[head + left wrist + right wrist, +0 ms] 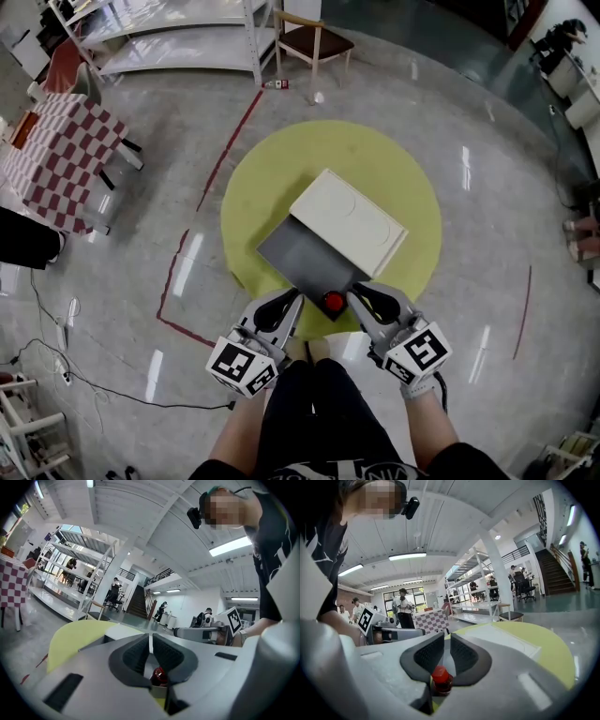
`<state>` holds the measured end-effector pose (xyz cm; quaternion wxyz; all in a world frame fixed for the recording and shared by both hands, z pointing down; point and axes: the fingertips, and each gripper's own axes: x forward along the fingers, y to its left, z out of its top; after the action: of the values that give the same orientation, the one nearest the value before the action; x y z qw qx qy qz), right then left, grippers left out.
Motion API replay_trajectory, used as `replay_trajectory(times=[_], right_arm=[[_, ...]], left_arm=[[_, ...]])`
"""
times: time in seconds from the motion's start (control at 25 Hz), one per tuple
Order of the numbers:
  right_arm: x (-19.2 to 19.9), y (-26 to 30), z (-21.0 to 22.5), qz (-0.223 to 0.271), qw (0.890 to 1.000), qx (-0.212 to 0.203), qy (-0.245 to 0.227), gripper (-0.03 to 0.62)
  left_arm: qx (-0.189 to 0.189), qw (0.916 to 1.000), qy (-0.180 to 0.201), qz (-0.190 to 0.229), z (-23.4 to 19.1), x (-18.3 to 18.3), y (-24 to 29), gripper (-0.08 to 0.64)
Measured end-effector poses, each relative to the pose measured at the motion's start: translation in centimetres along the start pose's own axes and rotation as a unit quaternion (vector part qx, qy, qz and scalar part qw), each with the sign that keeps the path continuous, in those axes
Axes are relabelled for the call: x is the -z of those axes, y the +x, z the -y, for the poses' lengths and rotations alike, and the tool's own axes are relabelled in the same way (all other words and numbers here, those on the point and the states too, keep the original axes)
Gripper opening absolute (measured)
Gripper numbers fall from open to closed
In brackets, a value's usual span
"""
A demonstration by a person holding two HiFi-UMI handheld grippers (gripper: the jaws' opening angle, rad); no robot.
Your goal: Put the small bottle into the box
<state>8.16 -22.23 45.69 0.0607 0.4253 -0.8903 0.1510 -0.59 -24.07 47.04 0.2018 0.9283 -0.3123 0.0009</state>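
Low in the head view, the left gripper (297,296) has its jaws all but together, the right gripper (353,293) a narrow gap, neither pressing anything. Between their tips the small bottle (333,301), red-capped, stands on the near corner of a dark grey panel (298,255) jutting from the white box (349,221).

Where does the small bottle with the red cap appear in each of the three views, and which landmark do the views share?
Head view: bottle low centre, at the grey panel's near corner, between the left gripper and right gripper.
Left gripper view: bottle bottom centre, seen low between the jaws.
Right gripper view: bottle bottom centre, seen low between the jaws.
Shared landmark: yellow round table.
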Motion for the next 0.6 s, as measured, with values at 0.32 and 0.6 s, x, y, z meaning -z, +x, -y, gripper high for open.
replay_trajectory(times=[0.32, 0.6], right_arm=[[-3.0, -0.5, 0.7, 0.024, 0.999, 0.02, 0.012, 0.006], [-5.5, -1.1, 0.8, 0.042, 0.999, 0.027, 0.004, 0.006]], left_arm=[[-0.004, 0.9999, 0.015, 0.005, 0.1, -2.4, -0.4, 0.028], [-0.003, 0.9996, 0.024, 0.013, 0.6, -3.9, -0.7, 0.026]])
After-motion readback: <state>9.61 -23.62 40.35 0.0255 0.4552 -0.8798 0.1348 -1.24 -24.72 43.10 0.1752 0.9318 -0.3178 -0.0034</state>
